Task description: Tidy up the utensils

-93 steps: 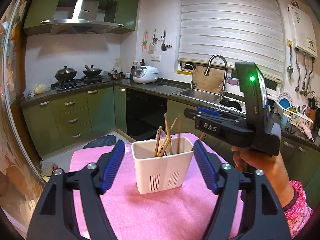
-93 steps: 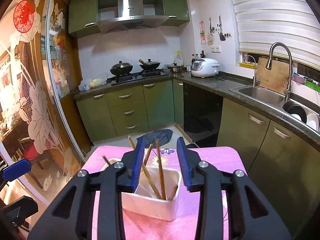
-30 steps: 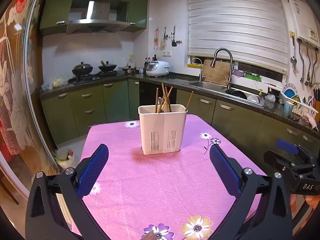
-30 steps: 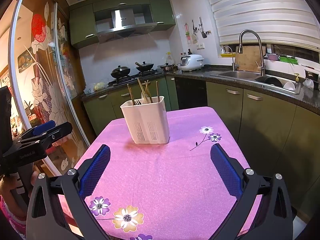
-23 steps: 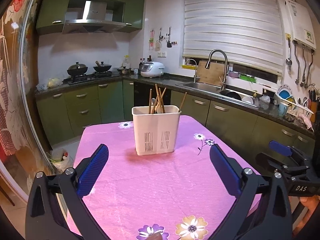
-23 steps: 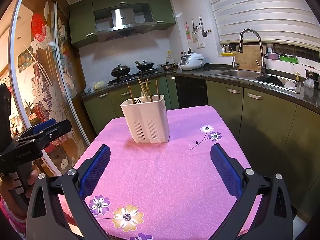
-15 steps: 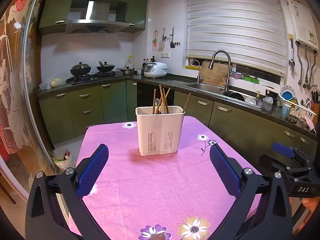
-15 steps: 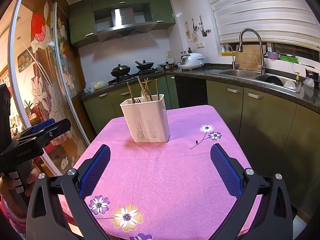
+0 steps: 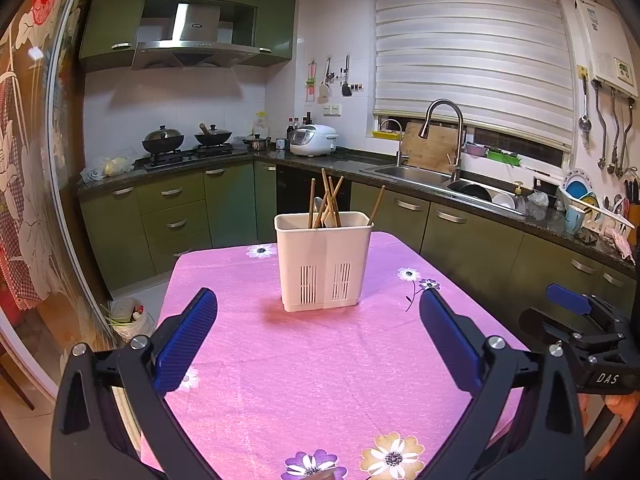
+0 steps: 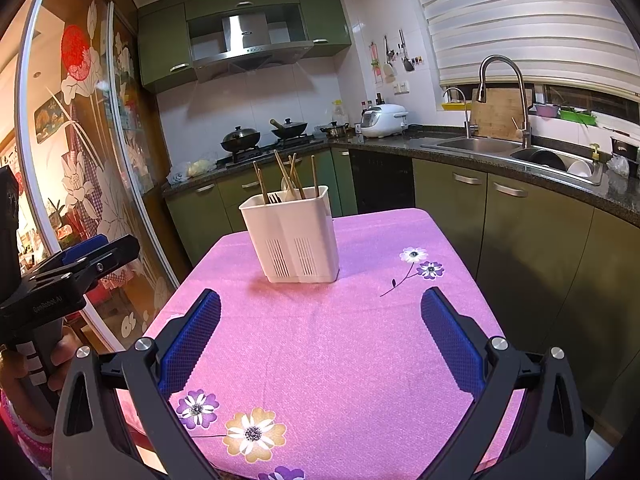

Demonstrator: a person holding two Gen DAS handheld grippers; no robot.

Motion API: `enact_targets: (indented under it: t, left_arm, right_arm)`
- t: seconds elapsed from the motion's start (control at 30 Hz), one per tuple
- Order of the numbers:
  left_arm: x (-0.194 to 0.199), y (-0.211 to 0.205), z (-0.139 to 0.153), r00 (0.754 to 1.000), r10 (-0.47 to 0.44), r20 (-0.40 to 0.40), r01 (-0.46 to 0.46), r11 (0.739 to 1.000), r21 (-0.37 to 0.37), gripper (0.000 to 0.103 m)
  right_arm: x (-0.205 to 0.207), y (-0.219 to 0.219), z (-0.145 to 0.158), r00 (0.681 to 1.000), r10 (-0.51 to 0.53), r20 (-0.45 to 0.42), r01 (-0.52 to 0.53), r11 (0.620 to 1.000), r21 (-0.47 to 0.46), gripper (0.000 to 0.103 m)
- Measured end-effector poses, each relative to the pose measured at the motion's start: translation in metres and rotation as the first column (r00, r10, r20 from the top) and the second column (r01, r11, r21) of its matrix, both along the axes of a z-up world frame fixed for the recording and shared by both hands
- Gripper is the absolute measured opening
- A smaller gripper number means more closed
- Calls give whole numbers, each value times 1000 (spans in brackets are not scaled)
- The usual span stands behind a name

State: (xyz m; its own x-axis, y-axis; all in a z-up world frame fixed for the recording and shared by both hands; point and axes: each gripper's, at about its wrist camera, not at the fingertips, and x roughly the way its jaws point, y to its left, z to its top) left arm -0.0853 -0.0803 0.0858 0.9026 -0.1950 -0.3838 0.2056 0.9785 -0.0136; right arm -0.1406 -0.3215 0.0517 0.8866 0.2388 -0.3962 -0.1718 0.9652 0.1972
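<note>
Several wooden chopsticks [image 9: 326, 202] and a spoon stand upright in a white slotted utensil holder [image 9: 324, 262] at the middle of the pink flowered desk [image 9: 312, 380]. Left tool [image 9: 318, 338] and right tool [image 10: 320, 336] both hover near, spread wide, holding nothing.

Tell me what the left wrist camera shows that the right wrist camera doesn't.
Only the left wrist view shows the wall water heater, the hanging ladles and the dish rack. Only the right wrist view shows the lotus-painted sliding door. Both show the white utensil holder with chopsticks upright on the pink tablecloth, and both grippers open, left and right.
</note>
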Motion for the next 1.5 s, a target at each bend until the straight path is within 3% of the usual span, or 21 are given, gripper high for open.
enact_targets:
  t: [1.33,1.5]
  left_arm:
    - [2,2,-7,999,41,29,-42,999,23,96]
    - [7,6,-9,999,36,-8,-36,999,6,96]
  right_arm:
    - [2,2,-9,1000,0,-6,-1,1000,-5,99]
    - [2,4,-8,1000,2,-6,-2,1000,-7,99]
